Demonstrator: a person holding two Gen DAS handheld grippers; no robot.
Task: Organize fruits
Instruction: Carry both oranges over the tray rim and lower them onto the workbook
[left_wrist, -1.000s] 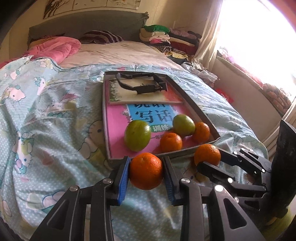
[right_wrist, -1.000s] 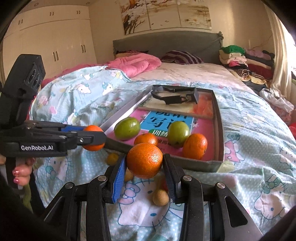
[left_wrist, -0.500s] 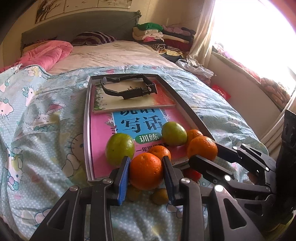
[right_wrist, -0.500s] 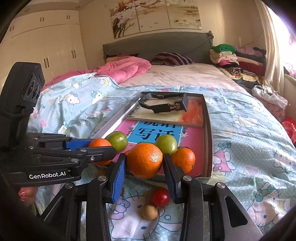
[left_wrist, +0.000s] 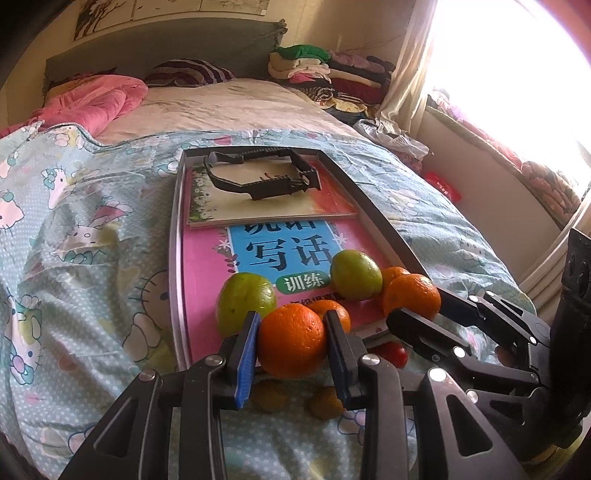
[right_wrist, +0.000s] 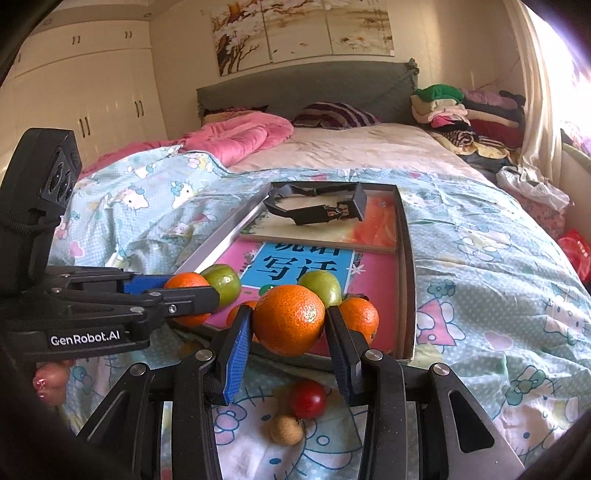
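Left gripper: both pads clamped on an orange, carried above the near edge of the tray.
Right gripper: clamped on a second orange, held just short of the tray's near rim, beside the left gripper.
Tray: a shallow metal-rimmed tray lying on the bed, lined with a pink book; a second book and a black clamp-like tool sit at its far end.
Fruit already in tray: two green fruits and two smaller oranges, bunched at the near end.
Fruit left on the quilt: a small red fruit and a tan round one under the grippers, just outside the rim.
Step in hand, as I judge it: setting both oranges into the tray.
Doing it well: carry each orange past the rim, lower it onto bare pink cover beyond the crowded fruit, then part the pads slowly, since round fruit on a soft, uneven bed may roll.
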